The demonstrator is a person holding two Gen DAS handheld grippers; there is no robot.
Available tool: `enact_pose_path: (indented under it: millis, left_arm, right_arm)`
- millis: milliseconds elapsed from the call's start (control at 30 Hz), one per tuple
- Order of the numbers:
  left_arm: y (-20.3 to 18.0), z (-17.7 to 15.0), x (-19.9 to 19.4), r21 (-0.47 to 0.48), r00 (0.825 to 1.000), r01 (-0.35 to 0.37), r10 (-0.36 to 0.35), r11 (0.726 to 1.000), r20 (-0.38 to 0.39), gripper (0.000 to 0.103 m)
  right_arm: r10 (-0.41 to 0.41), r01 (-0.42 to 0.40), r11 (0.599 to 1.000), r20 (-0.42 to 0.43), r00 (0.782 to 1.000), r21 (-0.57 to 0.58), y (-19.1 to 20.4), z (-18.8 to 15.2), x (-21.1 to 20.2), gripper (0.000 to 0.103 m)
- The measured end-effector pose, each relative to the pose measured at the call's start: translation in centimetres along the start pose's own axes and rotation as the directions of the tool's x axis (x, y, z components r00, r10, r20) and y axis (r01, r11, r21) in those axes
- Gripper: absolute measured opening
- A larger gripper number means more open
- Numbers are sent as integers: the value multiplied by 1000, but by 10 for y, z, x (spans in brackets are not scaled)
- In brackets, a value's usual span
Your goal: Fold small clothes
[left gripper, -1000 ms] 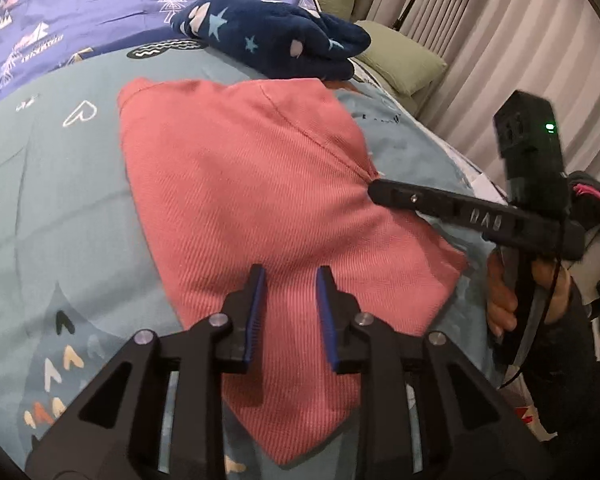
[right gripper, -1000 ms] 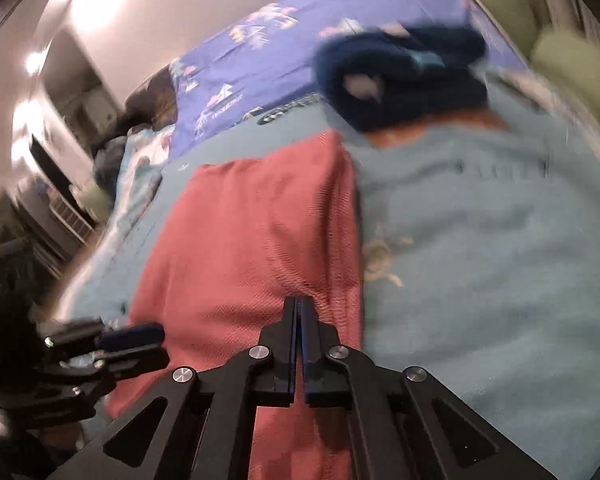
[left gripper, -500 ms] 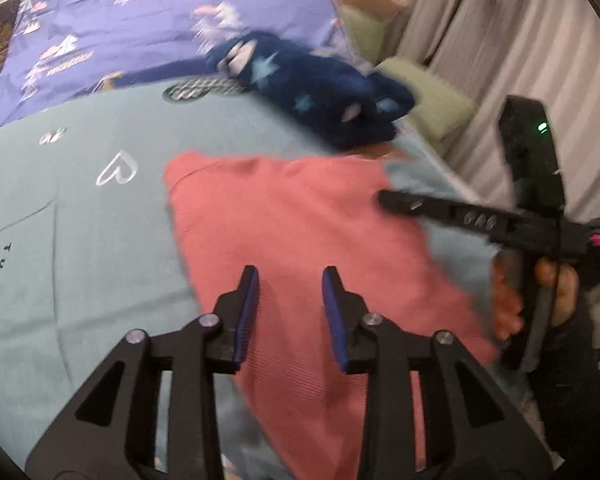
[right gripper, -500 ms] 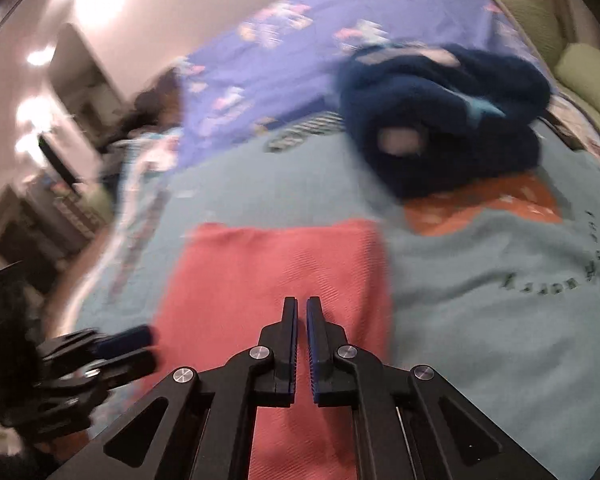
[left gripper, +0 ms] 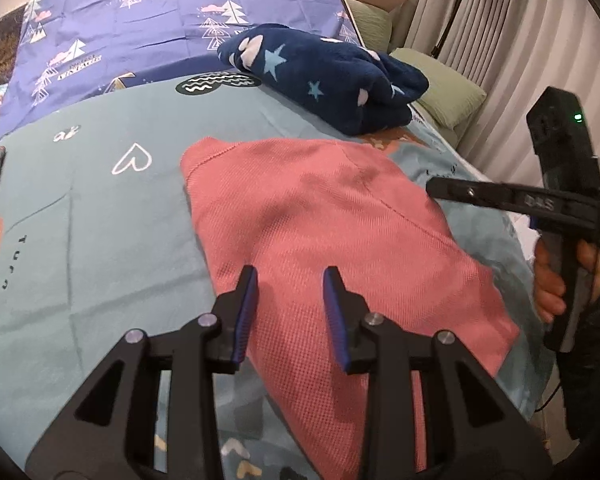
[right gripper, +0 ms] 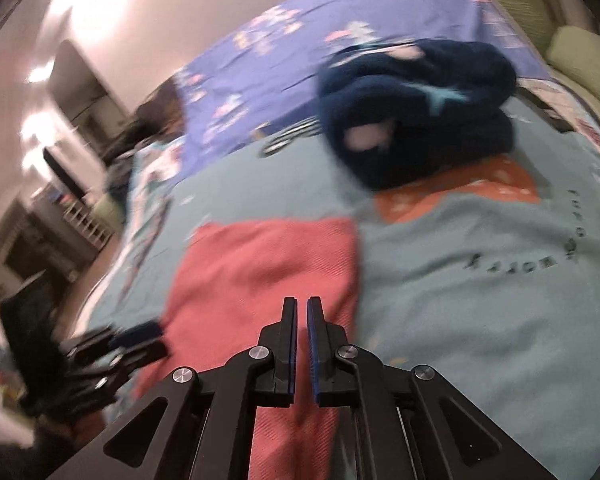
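Left wrist view: we hold our left claw (left gripper: 288,280) open and empty above the pink garment (left gripper: 320,216), which lies flat on the bed (left gripper: 100,216) for folding; our right claw (right gripper: 302,312) is nearly closed, gripping nothing.

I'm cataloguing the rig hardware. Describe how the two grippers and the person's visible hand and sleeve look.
Both the left gripper and the right gripper are matte black linkage frames with silver pivot bolts and blue ribbed pads. Seen side-on, the right unit carries white lettering, a black box with a green light and a pink cable. The hand on it emerges from a dark sleeve.
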State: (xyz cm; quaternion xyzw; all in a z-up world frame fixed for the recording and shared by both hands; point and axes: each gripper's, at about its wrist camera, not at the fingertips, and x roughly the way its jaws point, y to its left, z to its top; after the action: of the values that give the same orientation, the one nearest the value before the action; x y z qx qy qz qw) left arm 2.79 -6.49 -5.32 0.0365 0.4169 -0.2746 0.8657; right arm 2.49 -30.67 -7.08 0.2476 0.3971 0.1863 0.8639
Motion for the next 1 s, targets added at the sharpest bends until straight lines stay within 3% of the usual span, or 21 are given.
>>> enact_pose_path:
  millis: [67,167,267,367,500,633,733,1000]
  left_arm:
    - [-5,-3,-1,25,1000,-26,26,999,-1,36]
    - [-10,-7,-2,52,999,-45,45,998,0,39]
    - [-11,-9,-7,53,999,-53,53,997,2,40]
    - [-12,-11,-14,54,999,-46,46,997,5,41]
    - [-15,-19,-24,59,999,-41,40,997,11,41]
    - [-19,-38,-44,87,999,-22,20,996,25,42]
    - [-24,-60,-60,123,1000,-3,0,992,28,54]
    - [-43,-108,-62,217,999,-27,35,976,-35,54]
  right_arm:
    - [15,-16,999,-39,999,-31,7,-7,4,6]
    - [-70,65,995,-78,994,-74,7,-18,18,5]
    - [-71,69,997,-62,996,-29,3,-18,11,5]
    - [-118,116,992,-27,993,-58,12,-21,-7,6]
    - [-113,110,991,-28,993,-69,18,-34,-24,7]
    - [-152,150,986,-23,988,-75,24,-51,-38,12]
    - [-156,154,986,-20,988,-57,21,-64,-49,16]
    - [-149,148,989,-26,989,-19,20,-84,-54,22]
